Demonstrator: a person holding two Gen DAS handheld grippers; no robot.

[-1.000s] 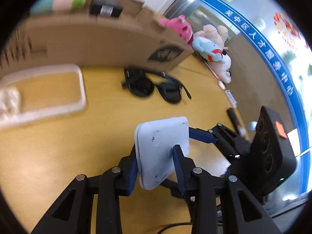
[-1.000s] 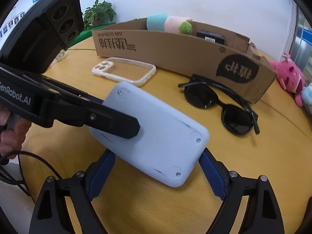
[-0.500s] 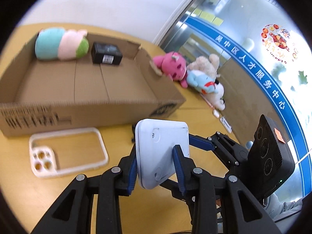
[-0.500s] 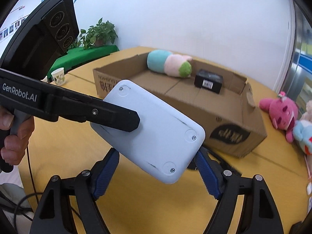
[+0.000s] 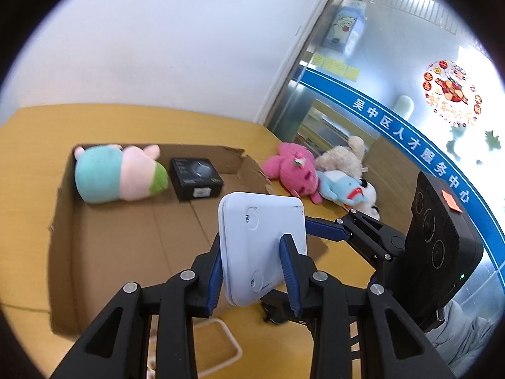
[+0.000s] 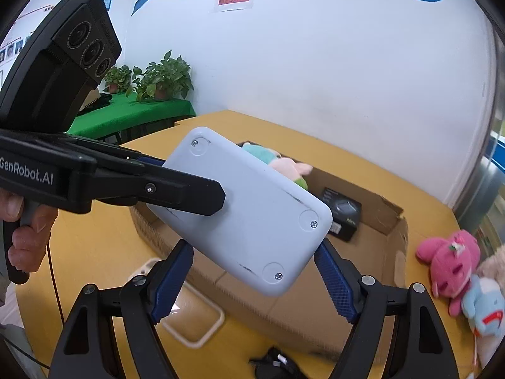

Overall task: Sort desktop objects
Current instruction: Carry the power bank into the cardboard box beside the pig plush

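My left gripper (image 5: 252,271) is shut on a pale blue-white flat device (image 5: 262,246), held in the air above the near wall of an open cardboard box (image 5: 126,246). In the right wrist view the device (image 6: 252,218) sits between my right gripper's (image 6: 252,281) spread fingers, which stand at its two ends; contact is unclear. The left gripper's finger (image 6: 176,195) clamps it from the left. The box (image 6: 388,246) holds a pastel plush (image 5: 116,173) and a small black box (image 5: 195,178).
A clear phone case (image 6: 192,319) and black sunglasses (image 6: 277,366) lie on the yellow table in front of the box. Pink, beige and blue plush toys (image 5: 315,173) lie right of the box. A glass wall stands at the right.
Both grippers have risen and moved forward with the device, from low over the table by the sunglasses to above the box's near wall. The box interior now shows.
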